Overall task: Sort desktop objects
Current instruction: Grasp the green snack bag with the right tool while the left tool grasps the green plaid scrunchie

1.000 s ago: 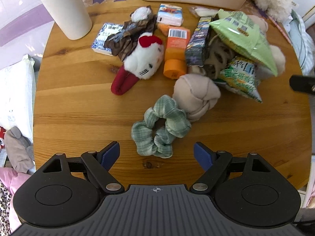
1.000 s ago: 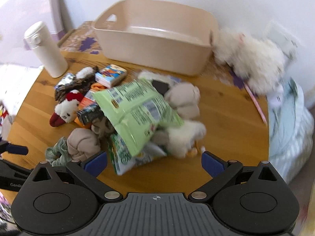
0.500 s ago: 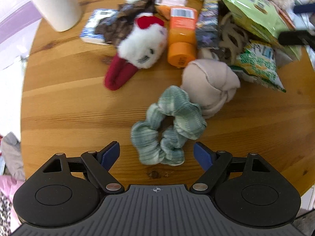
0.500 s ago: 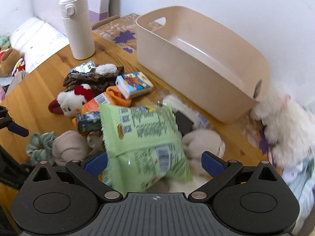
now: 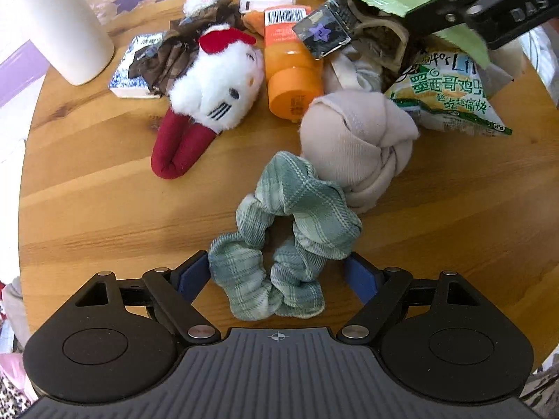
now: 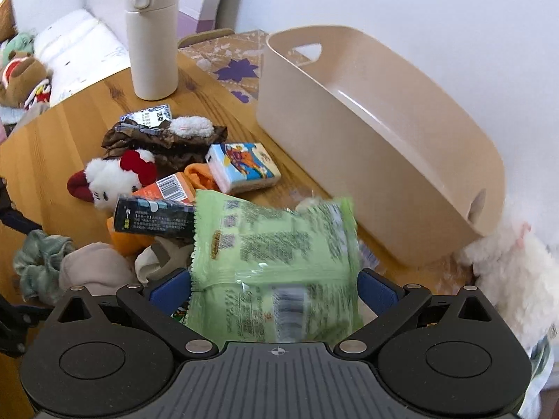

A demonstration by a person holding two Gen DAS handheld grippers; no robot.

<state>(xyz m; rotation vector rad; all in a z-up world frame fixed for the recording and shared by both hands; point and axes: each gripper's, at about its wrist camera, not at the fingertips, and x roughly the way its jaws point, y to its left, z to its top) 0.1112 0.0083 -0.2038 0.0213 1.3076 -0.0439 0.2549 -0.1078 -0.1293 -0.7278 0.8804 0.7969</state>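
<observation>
Scrunchie (image 5: 284,241), green plaid, lies flat on the wooden table (image 5: 87,209) at the near edge of the pile. Left gripper (image 5: 277,274) sits low over it, jaws spread wide, one blue pad on each side of the near loops; pads look just beside the fabric, not pressing. Judged: set up to straddle the soft ring before closing. Nothing held yet.

Just beyond the scrunchie, touching its far side: a knotted beige sock ball (image 5: 356,143). Past that, a white plush cat (image 5: 216,76) with red bow, an orange tube (image 5: 290,70), and a chip packet (image 5: 450,94).

Right gripper (image 6: 274,291): a pale green snack bag (image 6: 276,262) hangs between its pads, lifted above the pile. The bag fills the gap, so it appears gripped, though the jaws stand fairly wide on it. Slight blur on the bag. It points toward the beige bin (image 6: 384,132), which stands behind the clutter and looks empty as far as visible; judged the bag's destination.

Farthest: a white flask (image 6: 153,35), upright at the table's back edge.
</observation>
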